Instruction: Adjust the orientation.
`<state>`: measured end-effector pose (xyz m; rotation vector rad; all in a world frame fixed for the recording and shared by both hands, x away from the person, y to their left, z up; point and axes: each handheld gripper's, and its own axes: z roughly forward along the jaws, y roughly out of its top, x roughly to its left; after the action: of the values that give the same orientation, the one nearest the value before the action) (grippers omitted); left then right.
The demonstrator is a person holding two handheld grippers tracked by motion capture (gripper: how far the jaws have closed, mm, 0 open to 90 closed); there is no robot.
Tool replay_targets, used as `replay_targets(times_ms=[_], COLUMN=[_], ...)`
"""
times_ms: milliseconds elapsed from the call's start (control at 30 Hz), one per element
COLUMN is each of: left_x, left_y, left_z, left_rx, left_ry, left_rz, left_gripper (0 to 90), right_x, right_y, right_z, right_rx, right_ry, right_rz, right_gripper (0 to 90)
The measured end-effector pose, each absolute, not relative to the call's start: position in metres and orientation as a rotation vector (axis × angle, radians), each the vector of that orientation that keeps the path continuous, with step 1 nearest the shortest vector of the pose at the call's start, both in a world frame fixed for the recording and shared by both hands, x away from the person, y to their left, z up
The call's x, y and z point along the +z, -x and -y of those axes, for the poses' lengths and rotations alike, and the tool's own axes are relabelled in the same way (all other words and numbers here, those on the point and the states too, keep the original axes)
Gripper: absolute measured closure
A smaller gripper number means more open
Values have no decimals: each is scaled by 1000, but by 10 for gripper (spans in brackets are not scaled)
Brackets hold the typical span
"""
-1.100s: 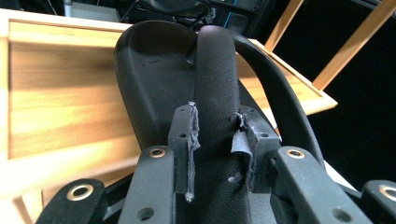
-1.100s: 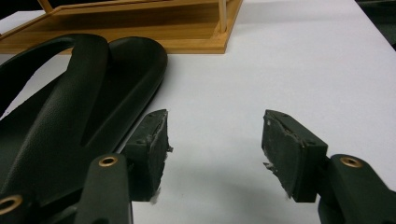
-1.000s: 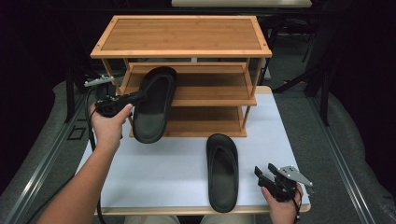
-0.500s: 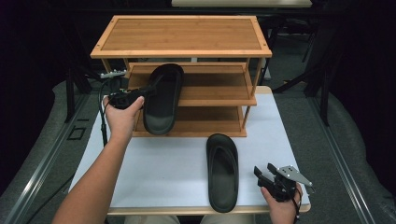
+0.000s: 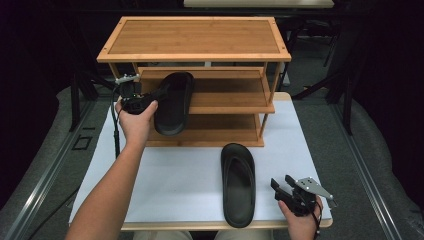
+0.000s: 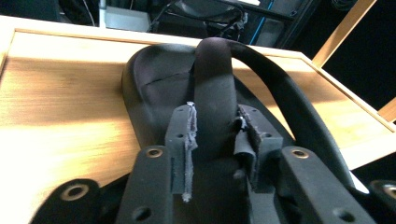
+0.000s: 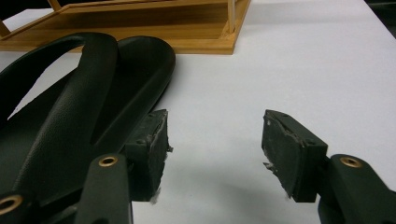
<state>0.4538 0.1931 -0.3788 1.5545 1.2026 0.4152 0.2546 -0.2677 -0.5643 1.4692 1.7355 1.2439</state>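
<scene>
Left pads: your left gripper has the strap of a black slide sandal between its jaws; the jaws have just been opening, and from the left gripper view you cannot tell for sure whether the pads still press on it.
Sandal on the rack: toe end lying on the middle shelf of the bamboo shoe rack, heel overhanging the shelf's front edge toward your left hand.
Right pads: your right gripper stands wide open with nothing between the jaws, low over the white table.
Second sandal: the other slide sandal lies flat on the table just beside that gripper, toe toward the rack.
Handling: moulded foam by the look of it, so likely light, springy, a little grippy, not fragile.
Where to hold: the strap arch gives you the surest bite; the sole's edge is thicker and would probably flex or swing.
Risk: an overhanging heel could tip the sandal off the shelf.
</scene>
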Motion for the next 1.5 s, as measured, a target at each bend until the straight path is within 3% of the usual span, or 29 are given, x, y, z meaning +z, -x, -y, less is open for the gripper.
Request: replay_targets(times_ms=[267,500,567,1033,1500], left_x=[-372,-371,-371,-380,-377], left_y=[-439,-430,-429,-449,-436], left_z=[-195,-197,-195,-169,-183], left_rx=[502,482,522,570,481], left_ry=[-1614,-1669,-1682,-1533,-1524], left_rz=[-1194,-1211,-1216,-1301,-1239], left_gripper=[610,611,674,708,654], right_x=[-564,-564,-564,-564,-565], right_y=[-254,-254,-254,-254,-254], right_z=[270,266,265,269,267], right_rx=[1242,1239,1233,1245,1262], right_ry=[-1473,-1470,-1470,-1479,-1468], right_rz=[-1726,-1739,-1742,-1735,-1731], right_gripper=[405,405,405,405,405])
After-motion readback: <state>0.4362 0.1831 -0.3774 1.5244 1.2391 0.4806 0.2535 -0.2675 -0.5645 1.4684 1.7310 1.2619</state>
